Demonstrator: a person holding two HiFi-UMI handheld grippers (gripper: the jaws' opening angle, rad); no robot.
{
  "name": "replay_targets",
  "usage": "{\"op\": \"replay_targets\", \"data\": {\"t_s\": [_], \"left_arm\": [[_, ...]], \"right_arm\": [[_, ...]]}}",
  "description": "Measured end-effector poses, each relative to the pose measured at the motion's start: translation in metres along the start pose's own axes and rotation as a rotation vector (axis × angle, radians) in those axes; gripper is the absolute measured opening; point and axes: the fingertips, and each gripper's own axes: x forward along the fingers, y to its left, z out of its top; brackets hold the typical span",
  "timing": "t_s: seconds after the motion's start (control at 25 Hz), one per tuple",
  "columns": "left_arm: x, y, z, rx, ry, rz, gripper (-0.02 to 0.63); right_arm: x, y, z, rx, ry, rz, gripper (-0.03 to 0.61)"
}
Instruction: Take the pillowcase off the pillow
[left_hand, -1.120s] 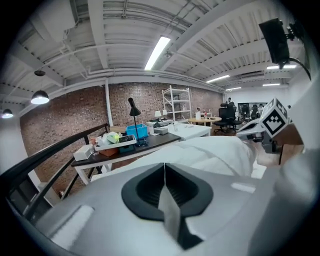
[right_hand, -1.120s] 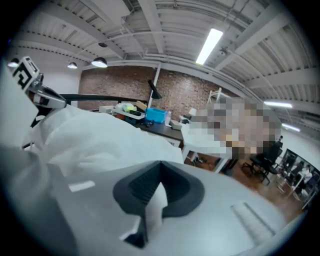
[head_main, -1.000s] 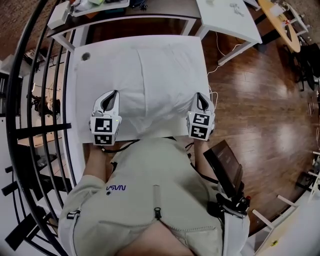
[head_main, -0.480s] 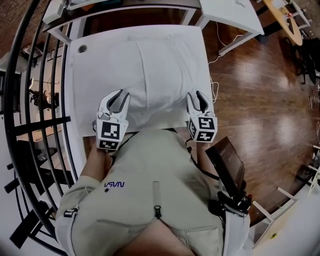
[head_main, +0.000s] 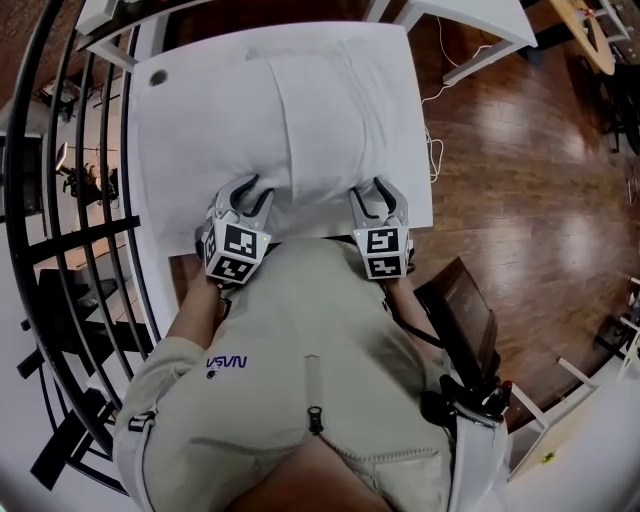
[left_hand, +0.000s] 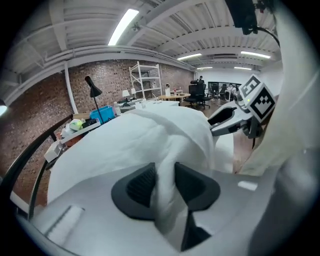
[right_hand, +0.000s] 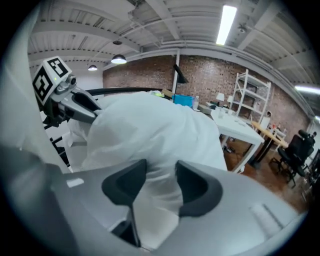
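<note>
The grasping step is in hand. The pillow (head_main: 340, 120) lies on the table (head_main: 175, 150), and at its 6 o'clock edge the left gripper (head_main: 250, 192) and right gripper (head_main: 377, 195) have just been opening; each stands parted around a fold of pillowcase (left_hand: 150, 135), unclamped. Next they should close and pull. The pillow looks near-square; a seam (head_main: 283, 130) running 12-to-6 hints that its long axis runs 9-to-3, opening toward 9.

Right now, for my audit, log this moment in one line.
left gripper: jaws have just been opening, pillowcase between | right gripper: likewise | pillowcase: not yet off
</note>
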Motion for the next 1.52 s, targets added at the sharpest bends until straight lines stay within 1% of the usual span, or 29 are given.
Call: {"op": "replay_targets", "data": {"t_s": [0.08, 0.12, 0.16, 0.24, 0.28, 0.4, 0.52, 0.6, 0.68, 0.72, 0.8, 0.88, 1.04, 1.16, 1.24, 1.32, 1.4, 1.52], "left_arm": [[-0.004, 0.005, 0.008, 0.012, -0.027, 0.021, 0.074], [-0.008, 0.009, 0.013, 0.016, -0.045, 0.032, 0.056], [-0.012, 0.013, 0.018, 0.017, -0.064, 0.043, 0.045], [-0.020, 0.024, 0.034, 0.015, -0.106, 0.065, 0.032], [-0.024, 0.031, 0.045, 0.022, -0.129, 0.079, 0.031], [-0.038, 0.057, 0.072, 0.043, -0.183, 0.132, 0.024], [-0.049, 0.083, 0.087, 0.029, -0.222, 0.174, 0.024], [-0.052, 0.095, 0.091, 0.031, -0.232, 0.200, 0.023], [-0.054, 0.103, 0.088, 0.008, -0.233, 0.211, 0.021], [-0.054, 0.103, 0.084, -0.008, -0.227, 0.203, 0.021], [-0.050, 0.097, 0.073, -0.028, -0.205, 0.169, 0.021], [-0.043, 0.086, 0.062, -0.042, -0.178, 0.137, 0.022], [-0.030, 0.065, 0.038, -0.091, -0.132, 0.090, 0.025], [-0.026, 0.055, 0.027, -0.125, -0.116, 0.065, 0.028], [-0.026, 0.053, 0.025, -0.134, -0.118, 0.059, 0.031], [-0.028, 0.053, 0.027, -0.130, -0.121, 0.062, 0.040], [-0.031, 0.052, 0.032, -0.122, -0.130, 0.067, 0.057], [-0.039, 0.050, 0.045, -0.116, -0.159, 0.069, 0.076]], "right_arm": [[-0.001, -0.001, 0.005, -0.031, -0.003, -0.017, 0.179], [-0.004, -0.003, 0.009, -0.050, -0.010, -0.032, 0.154], [-0.007, -0.005, 0.014, -0.070, -0.020, -0.052, 0.125], [-0.015, -0.014, 0.025, -0.105, -0.051, -0.100, 0.030], [-0.018, -0.020, 0.031, -0.119, -0.070, -0.127, 0.013], [-0.031, -0.051, 0.049, -0.126, -0.124, -0.240, 0.005], [-0.046, -0.093, 0.062, -0.093, -0.153, -0.341, 0.005], [-0.053, -0.121, 0.061, -0.089, -0.145, -0.412, 0.003], [-0.060, -0.148, 0.052, -0.037, -0.124, -0.471, 0.003], [-0.061, -0.158, 0.045, -0.007, -0.111, -0.483, 0.003], [-0.056, -0.164, 0.030, 0.024, -0.075, -0.480, 0.003], [-0.043, -0.161, 0.009, 0.044, -0.021, -0.463, 0.003], [-0.015, -0.145, -0.043, 0.141, 0.098, -0.393, 0.004], [-0.003, -0.133, -0.066, 0.199, 0.155, -0.337, 0.005], [-0.002, -0.130, -0.066, 0.220, 0.157, -0.314, 0.006], [-0.004, -0.128, -0.058, 0.221, 0.139, -0.300, 0.009], [-0.011, -0.127, -0.043, 0.217, 0.103, -0.292, 0.012], [-0.027, -0.131, -0.010, 0.216, 0.015, -0.288, 0.014]]}}
